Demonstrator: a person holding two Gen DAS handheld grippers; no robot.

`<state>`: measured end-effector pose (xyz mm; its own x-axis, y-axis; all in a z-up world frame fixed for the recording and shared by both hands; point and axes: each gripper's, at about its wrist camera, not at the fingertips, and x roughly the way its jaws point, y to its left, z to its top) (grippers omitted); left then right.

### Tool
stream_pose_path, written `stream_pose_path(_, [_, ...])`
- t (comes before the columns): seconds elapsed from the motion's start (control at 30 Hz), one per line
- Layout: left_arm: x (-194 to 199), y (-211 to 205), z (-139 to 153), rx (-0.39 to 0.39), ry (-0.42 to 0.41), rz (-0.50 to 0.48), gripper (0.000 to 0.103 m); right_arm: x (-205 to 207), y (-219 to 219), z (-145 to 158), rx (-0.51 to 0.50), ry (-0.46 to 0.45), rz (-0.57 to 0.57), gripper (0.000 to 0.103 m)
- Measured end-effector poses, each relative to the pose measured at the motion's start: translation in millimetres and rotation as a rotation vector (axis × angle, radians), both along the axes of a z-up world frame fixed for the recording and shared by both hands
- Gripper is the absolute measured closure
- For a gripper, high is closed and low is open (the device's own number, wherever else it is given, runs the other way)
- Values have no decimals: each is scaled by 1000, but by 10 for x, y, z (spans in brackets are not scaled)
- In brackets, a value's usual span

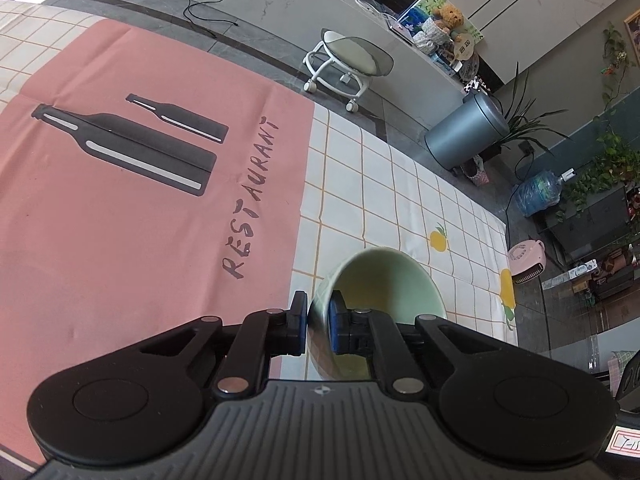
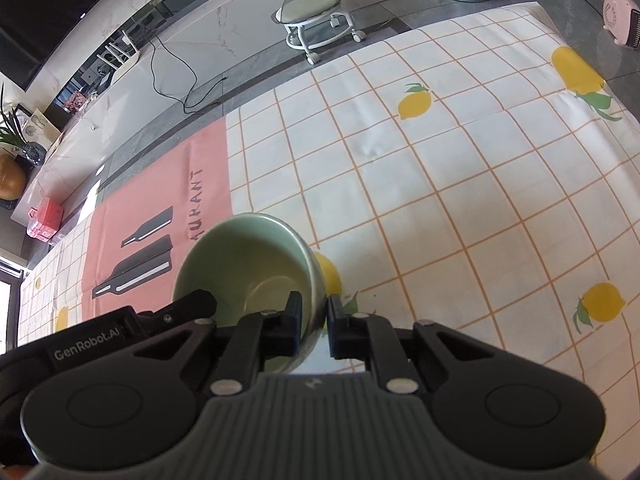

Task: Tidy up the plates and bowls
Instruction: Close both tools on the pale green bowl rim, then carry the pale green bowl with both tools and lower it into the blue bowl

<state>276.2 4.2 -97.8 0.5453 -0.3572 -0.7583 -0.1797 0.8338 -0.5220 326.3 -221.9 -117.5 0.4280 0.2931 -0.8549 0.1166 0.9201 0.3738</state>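
Bowl (image 1: pixel 376 280), one only, is pale green and glossy, sitting on the checked lemon tablecloth (image 2: pixel 460 184) just right of the pink mat (image 1: pixel 120 240). Both tongs angle downward: left gripper (image 1: pixel 318 318) pinches its left wall, right gripper (image 2: pixel 314 320) its right wall.

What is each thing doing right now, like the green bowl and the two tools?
green bowl: upright, empty, pinched on opposite sides of its rim by both tools.
left tool: shut on the bowl's rim.
right tool: shut on the bowl's rim.
tablecloth: spread flat, lightly creased.
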Motion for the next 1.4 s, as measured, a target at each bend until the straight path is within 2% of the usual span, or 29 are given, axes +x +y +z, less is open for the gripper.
stream_pose_path(0.3, [-450, 93, 387, -6, -54, 35, 91, -439, 44, 378, 49, -67, 8, 92])
stream_pose_path(0.7, [-1160, -34, 808, 57, -147, 39, 92, -1257, 39, 839, 83, -162, 27, 92])
stream_pose_path(1.03, [-1530, -461, 868, 85, -172, -59, 92, -1857, -425, 898, 116, -174, -45, 92])
stream_pose_path(1.4, [-1783, -845, 683, 125, -121, -166, 92, -2285, -879, 767, 134, -160, -106, 92])
